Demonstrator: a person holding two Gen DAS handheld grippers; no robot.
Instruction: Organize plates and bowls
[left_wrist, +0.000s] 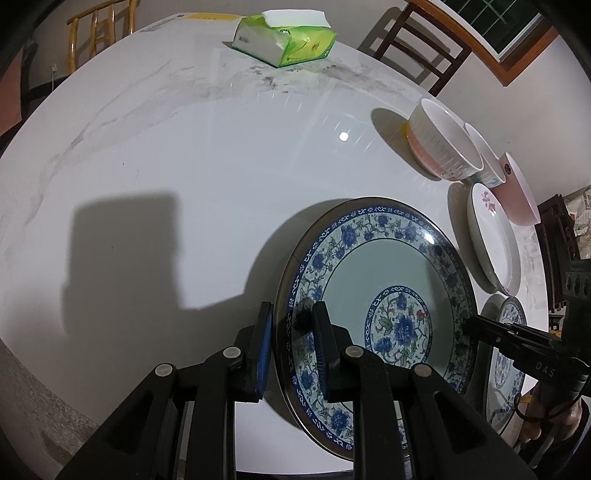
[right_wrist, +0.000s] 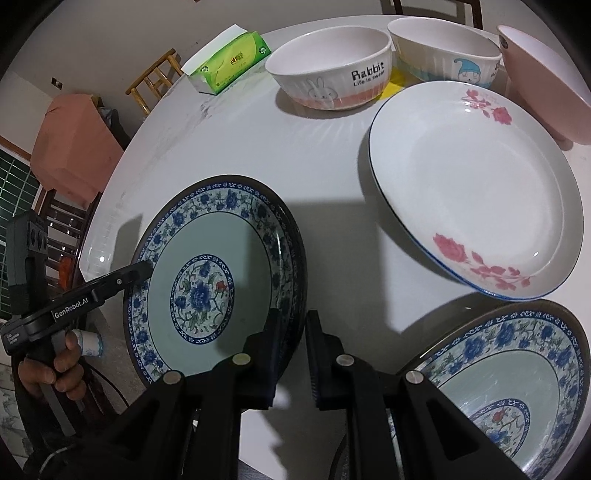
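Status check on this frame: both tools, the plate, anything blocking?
Left tool and right tool both clamped on blue floral plate, opposite rims. Second floral plate and rose plate close alongside.

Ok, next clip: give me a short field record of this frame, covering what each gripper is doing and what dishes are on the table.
held item: blue floral plate, lifted by both grippers
left gripper: clamped on the plate's left rim
right gripper: clamped on its right rim
second blue floral plate: on the table
rose plate: on the table
bowls: rabbit bowl, gnome bowl, pink bowl
other: tissue pack
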